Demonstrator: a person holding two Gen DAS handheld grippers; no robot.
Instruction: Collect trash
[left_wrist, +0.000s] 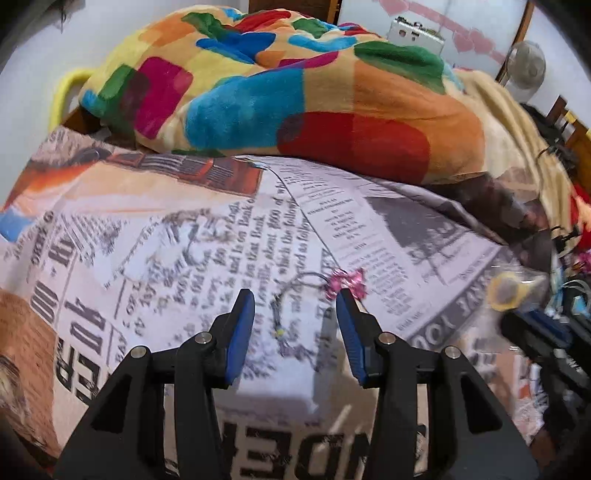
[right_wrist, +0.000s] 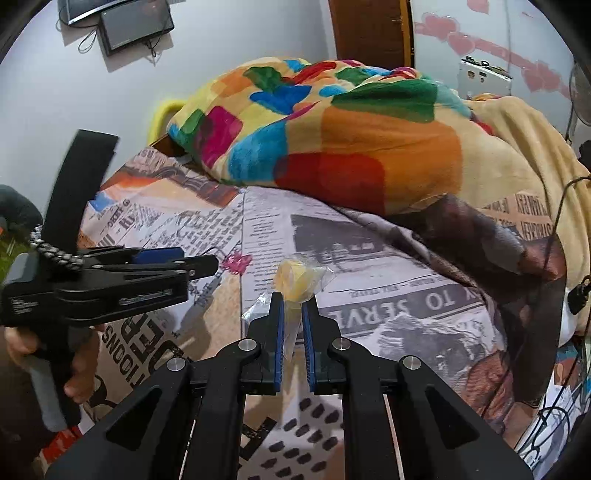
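Note:
A crumpled pink wrapper (left_wrist: 347, 281) lies on the newspaper-print bedsheet (left_wrist: 155, 236), beside a thin dark cord with a small yellow bead (left_wrist: 279, 321). My left gripper (left_wrist: 295, 301) is open just above the sheet, with the cord between its blue pads and the pink wrapper at its right fingertip. My right gripper (right_wrist: 293, 301) is shut on a clear plastic bag with a yellow piece inside (right_wrist: 295, 277), held above the sheet. The right gripper and bag also show at the right edge of the left wrist view (left_wrist: 508, 290). The left gripper shows at the left of the right wrist view (right_wrist: 207, 264), beside the pink wrapper (right_wrist: 236, 263).
A bulky multicoloured blanket (left_wrist: 288, 96) lies heaped at the back of the bed, with a beige blanket (right_wrist: 517, 155) to its right. Cables and clutter (right_wrist: 554, 417) hang at the bed's right edge. A dark screen (right_wrist: 136, 26) hangs on the wall.

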